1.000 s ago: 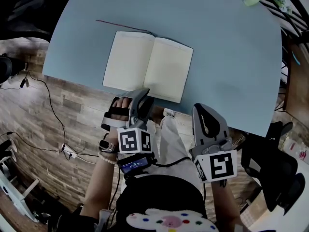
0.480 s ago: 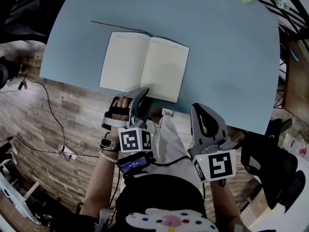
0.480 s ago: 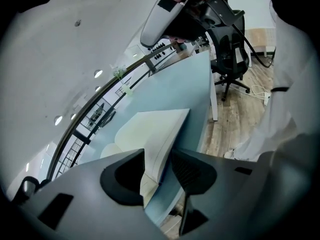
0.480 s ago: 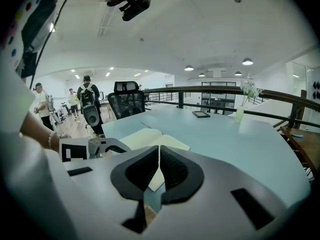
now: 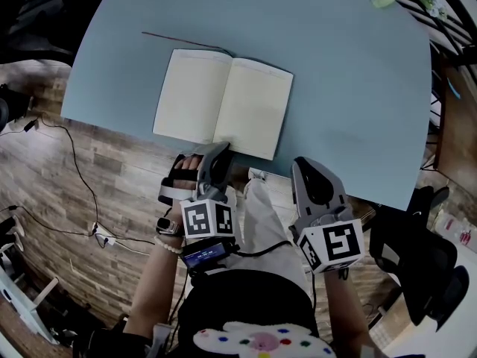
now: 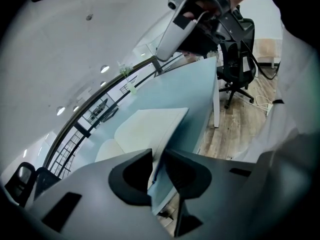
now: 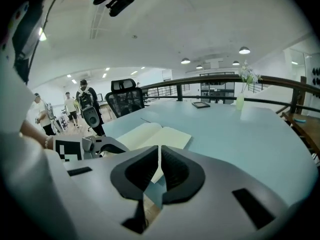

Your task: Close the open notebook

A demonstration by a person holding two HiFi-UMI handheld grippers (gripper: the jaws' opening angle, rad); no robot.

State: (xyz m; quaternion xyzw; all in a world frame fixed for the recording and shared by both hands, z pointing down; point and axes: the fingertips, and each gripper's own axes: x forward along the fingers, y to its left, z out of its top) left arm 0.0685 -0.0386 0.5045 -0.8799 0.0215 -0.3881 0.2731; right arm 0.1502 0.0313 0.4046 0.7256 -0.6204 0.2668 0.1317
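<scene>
The left claw (image 5: 218, 150), we note, is closing at the near edge of the open notebook (image 5: 223, 104), which lies flat on the worktop (image 5: 350, 88), seemingly to catch a page; none is clearly pinched. Right claw (image 5: 302, 163): pressed together, empty.

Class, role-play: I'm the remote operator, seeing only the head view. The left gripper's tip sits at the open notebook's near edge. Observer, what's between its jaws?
Observer: The left gripper view shows the left gripper with jaws closing, the near edge of the notebook in the gap.
Operator: And the right gripper?
Observer: Its view shows jaws almost together, nothing between.
Operator: Anything farther back on the table?
Observer: A small dark flat object, beyond the notebook.
</scene>
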